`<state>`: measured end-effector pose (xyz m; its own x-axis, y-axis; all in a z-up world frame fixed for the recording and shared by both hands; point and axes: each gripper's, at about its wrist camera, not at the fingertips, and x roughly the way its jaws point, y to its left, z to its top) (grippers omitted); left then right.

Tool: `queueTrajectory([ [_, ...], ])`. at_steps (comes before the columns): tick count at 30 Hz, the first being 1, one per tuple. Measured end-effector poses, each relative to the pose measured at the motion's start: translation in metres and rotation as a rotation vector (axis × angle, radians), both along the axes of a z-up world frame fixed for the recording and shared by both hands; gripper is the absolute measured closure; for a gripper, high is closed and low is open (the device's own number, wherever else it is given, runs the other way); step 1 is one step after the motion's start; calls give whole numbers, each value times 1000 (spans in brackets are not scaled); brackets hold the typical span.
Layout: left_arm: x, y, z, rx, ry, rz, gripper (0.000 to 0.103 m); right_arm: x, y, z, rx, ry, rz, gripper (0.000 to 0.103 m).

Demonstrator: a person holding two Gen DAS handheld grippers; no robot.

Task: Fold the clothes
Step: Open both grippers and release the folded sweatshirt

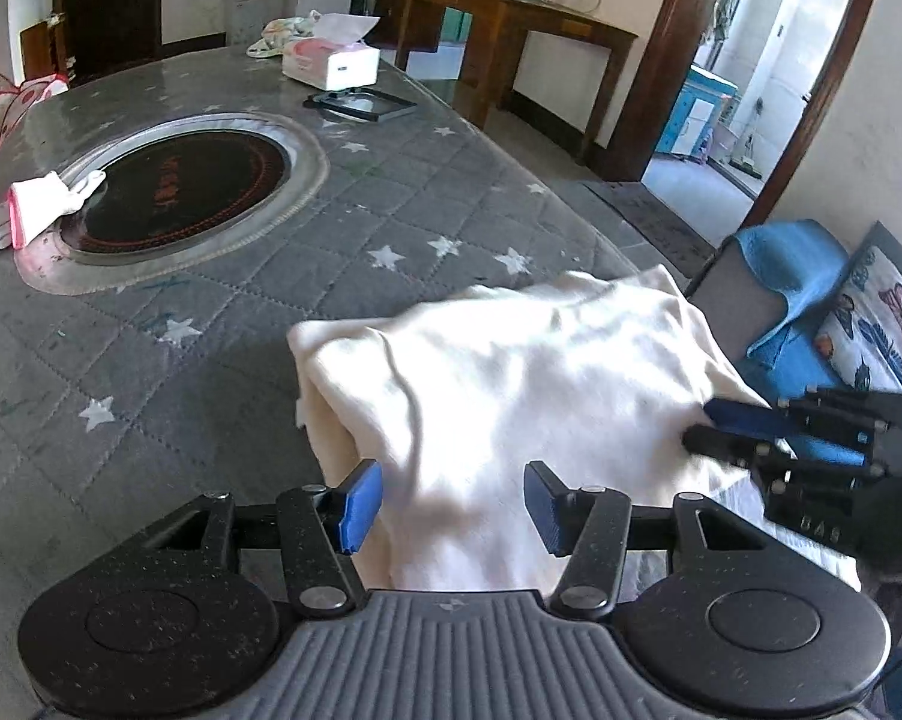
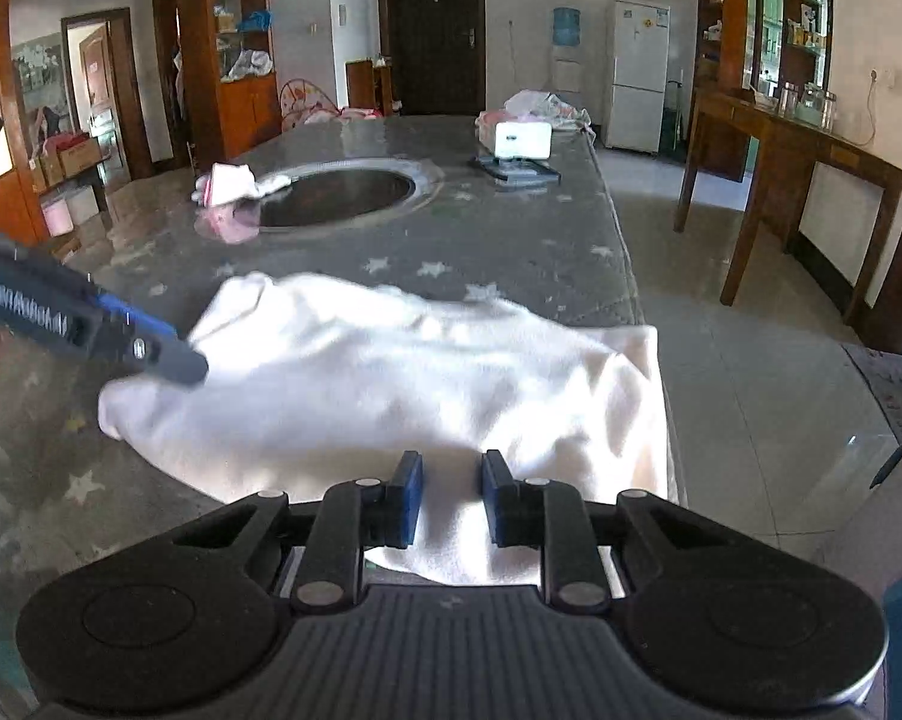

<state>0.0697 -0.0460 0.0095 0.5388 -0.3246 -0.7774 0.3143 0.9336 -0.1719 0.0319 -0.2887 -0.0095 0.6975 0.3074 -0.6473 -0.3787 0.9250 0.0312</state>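
A white garment [image 1: 499, 384] lies bunched on the near corner of the grey star-patterned table [image 1: 222, 324]; it also shows in the right wrist view [image 2: 390, 384], with one edge hanging over the table's right side. My left gripper [image 1: 454, 501] is open, its blue pads on either side of the cloth's near edge. My right gripper [image 2: 451, 498] is open with a narrower gap, the cloth lying between and under its pads. The right gripper [image 1: 700, 423] shows in the left wrist view at the garment's right side. The left gripper [image 2: 195, 363] shows in the right wrist view at the garment's left end.
A round black cooktop [image 1: 186, 192] is set in the table's middle, with white gloves [image 1: 36, 204] at its rim. A tissue box [image 1: 330, 63] and a dark tray [image 1: 360, 103] sit at the far end. A blue-draped chair [image 1: 799, 294] stands right of the table.
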Motion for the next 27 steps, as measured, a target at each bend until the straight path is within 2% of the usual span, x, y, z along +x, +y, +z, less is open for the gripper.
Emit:
queueTrajectory([
  [3, -5, -9, 2, 5, -16, -16, 47, 0, -5, 4, 19, -15, -28, 83],
  [6, -9, -18, 5, 17, -39, -30, 47, 1, -10, -4, 14, 8, -50, 85],
  [13, -11, -36, -2, 45, -46, -51, 48, 0, -8, 2, 35, -17, -43, 87],
  [18, -12, -44, -10, 70, -41, -57, 47, 5, 0, -8, 16, 4, -24, 86],
  [22, -14, -45, -10, 75, -46, -53, 47, 1, -3, -3, 43, -8, -47, 85],
  [23, -15, -44, -9, 74, -47, -51, 47, 0, -3, -1, 47, -11, -51, 83],
  [27, -22, -45, -6, 86, -62, -46, 42, -7, -4, 5, 56, -20, -77, 64],
])
